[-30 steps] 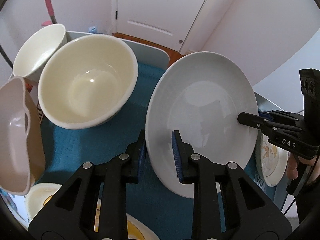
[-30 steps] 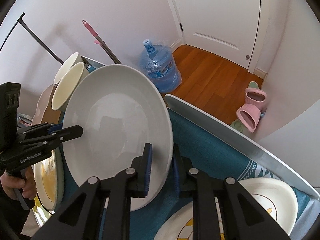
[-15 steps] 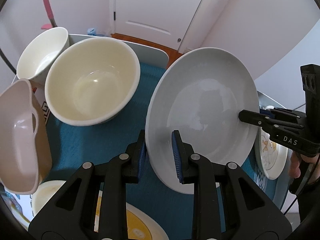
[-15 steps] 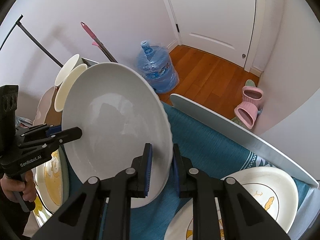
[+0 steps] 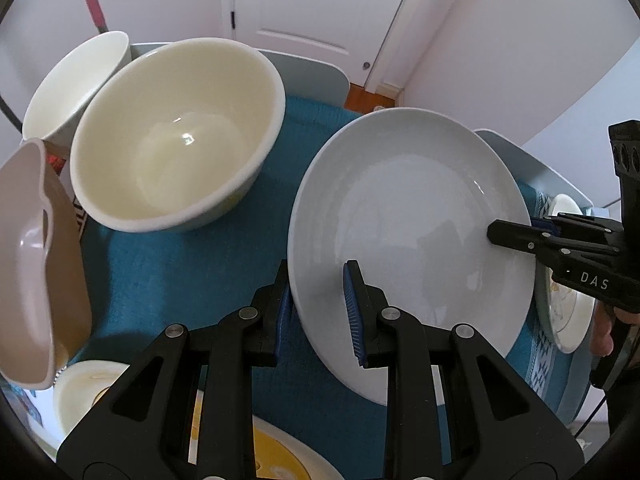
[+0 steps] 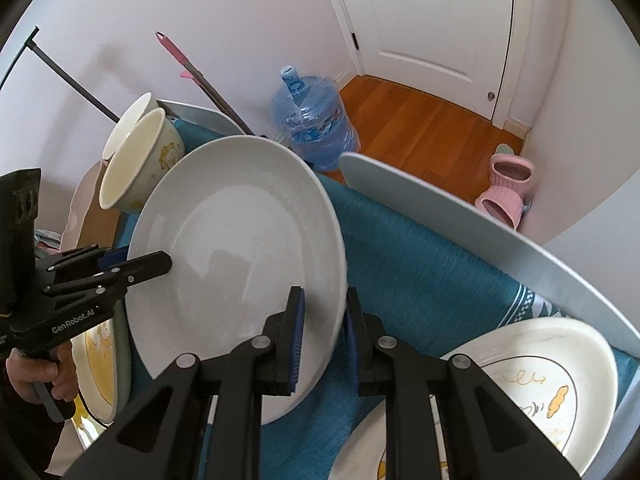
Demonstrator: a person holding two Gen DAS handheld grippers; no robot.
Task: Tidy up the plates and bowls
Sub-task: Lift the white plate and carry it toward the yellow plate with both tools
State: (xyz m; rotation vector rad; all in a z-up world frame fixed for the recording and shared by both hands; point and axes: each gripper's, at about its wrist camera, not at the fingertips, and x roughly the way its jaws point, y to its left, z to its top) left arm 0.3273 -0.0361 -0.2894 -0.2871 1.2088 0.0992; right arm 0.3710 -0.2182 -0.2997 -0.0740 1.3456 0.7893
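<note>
Both units grip one large white plate [image 5: 404, 216] by opposite rim sections: the left hand-held gripper [image 5: 318, 308] and the right hand-held gripper [image 6: 322, 340] are each clamped on it, holding it tilted above the teal-covered surface [image 5: 168, 280]. The step in hand appears to be relocating the plate. The next move likely calls for level, coordinated lowering, clear of the cream bowl [image 5: 176, 136] at the far edge.

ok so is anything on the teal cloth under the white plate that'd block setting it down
Nothing visible does. The white plate is clamped at opposite rims by the left gripper and right gripper. The teal cloth showing beside it is bare; the cream bowl and patterned plates sit off to the sides.
</note>
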